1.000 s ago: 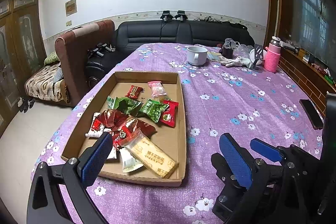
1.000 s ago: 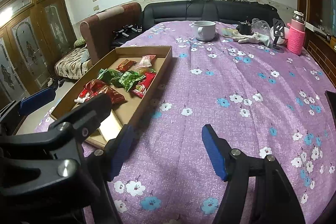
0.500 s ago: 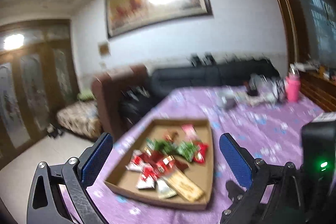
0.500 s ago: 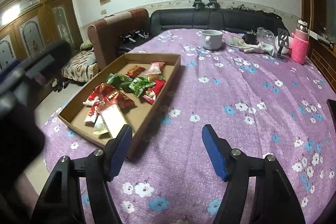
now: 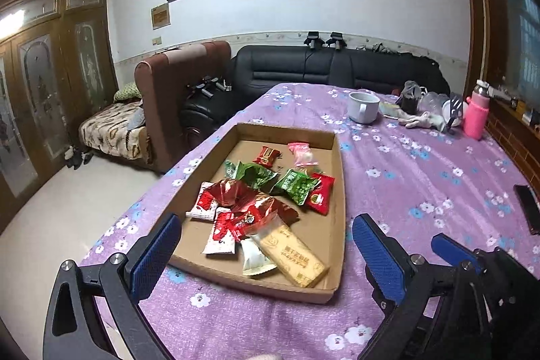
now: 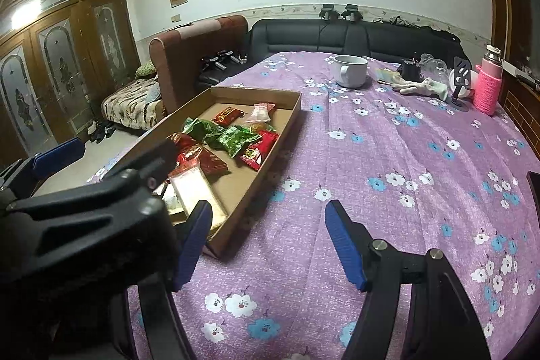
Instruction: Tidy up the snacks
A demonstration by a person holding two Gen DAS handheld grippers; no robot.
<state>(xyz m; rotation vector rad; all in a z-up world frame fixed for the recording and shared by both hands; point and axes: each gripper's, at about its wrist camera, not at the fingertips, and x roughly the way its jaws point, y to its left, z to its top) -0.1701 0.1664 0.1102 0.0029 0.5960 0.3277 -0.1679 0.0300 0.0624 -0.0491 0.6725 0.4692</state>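
Observation:
A shallow cardboard tray [image 5: 256, 286] lies on the purple flowered tablecloth, with loose snack packets in it. There are red packets [image 5: 236, 195], green packets [image 5: 294, 186], a pink candy [image 5: 301, 153] and a beige biscuit bar [image 5: 293, 254]. My left gripper [image 5: 266, 258] stands open just before the tray's near end, nothing between its blue pads. My right gripper [image 6: 270, 242] is open over bare cloth, to the right of the tray [image 6: 270, 164]. In the right wrist view the left gripper's black body [image 6: 84, 215] hides the tray's near left part.
At the far end of the table stand a white mug [image 5: 362, 107], a pink bottle [image 5: 476, 117], white gloves [image 5: 422, 121] and small clutter. A dark phone [image 5: 528, 208] lies at the right edge. A black sofa and a brown armchair stand beyond the table.
The left gripper tipped upward half a second ago, then came back down toward the tray. It left the right wrist view and returned. Both grippers stay open.

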